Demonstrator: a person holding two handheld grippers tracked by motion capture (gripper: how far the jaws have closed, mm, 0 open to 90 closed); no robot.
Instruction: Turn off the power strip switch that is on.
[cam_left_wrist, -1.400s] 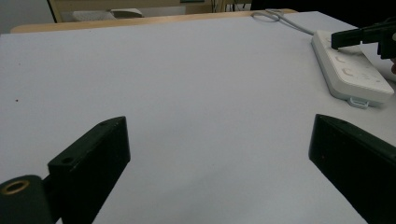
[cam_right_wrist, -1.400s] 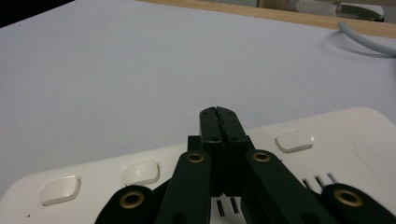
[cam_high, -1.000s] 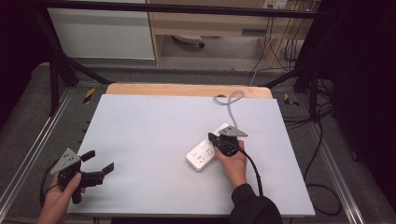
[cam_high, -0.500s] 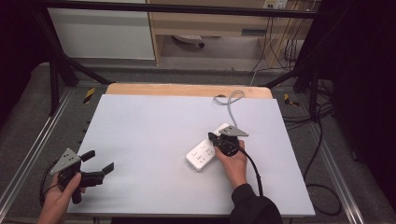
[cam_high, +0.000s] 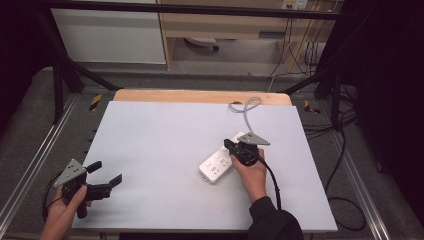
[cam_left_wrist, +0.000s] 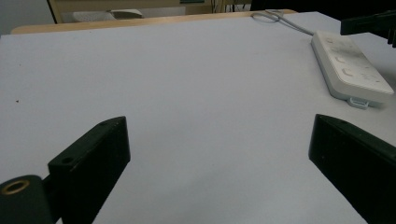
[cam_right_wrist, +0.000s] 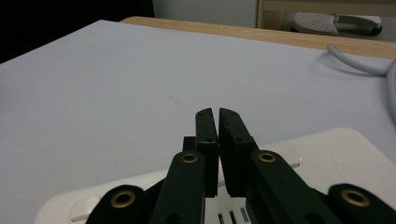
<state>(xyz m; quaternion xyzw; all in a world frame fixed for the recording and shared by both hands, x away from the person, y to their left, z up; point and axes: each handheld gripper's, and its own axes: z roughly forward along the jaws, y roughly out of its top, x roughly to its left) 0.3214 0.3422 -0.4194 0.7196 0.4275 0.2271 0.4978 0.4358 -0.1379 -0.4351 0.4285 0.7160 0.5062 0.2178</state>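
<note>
A white power strip (cam_high: 216, 163) lies right of the table's middle, its grey cable (cam_high: 246, 111) curling toward the far edge. My right gripper (cam_high: 228, 145) hovers over the strip's far end with its jaws shut and nothing between them. In the right gripper view the shut gripper (cam_right_wrist: 215, 115) sits just above the strip's white top (cam_right_wrist: 336, 158). My left gripper (cam_high: 106, 172) rests open near the front left corner, well away from the strip. The left gripper view has the gripper (cam_left_wrist: 217, 140) spread wide over bare table, the power strip (cam_left_wrist: 350, 65) at far right.
The white table top (cam_high: 165, 140) has a wooden strip (cam_high: 200, 96) along its far edge. Metal rails run along both sides. Black cables (cam_high: 345, 200) lie on the floor to the right. A cabinet and shelf stand beyond the table.
</note>
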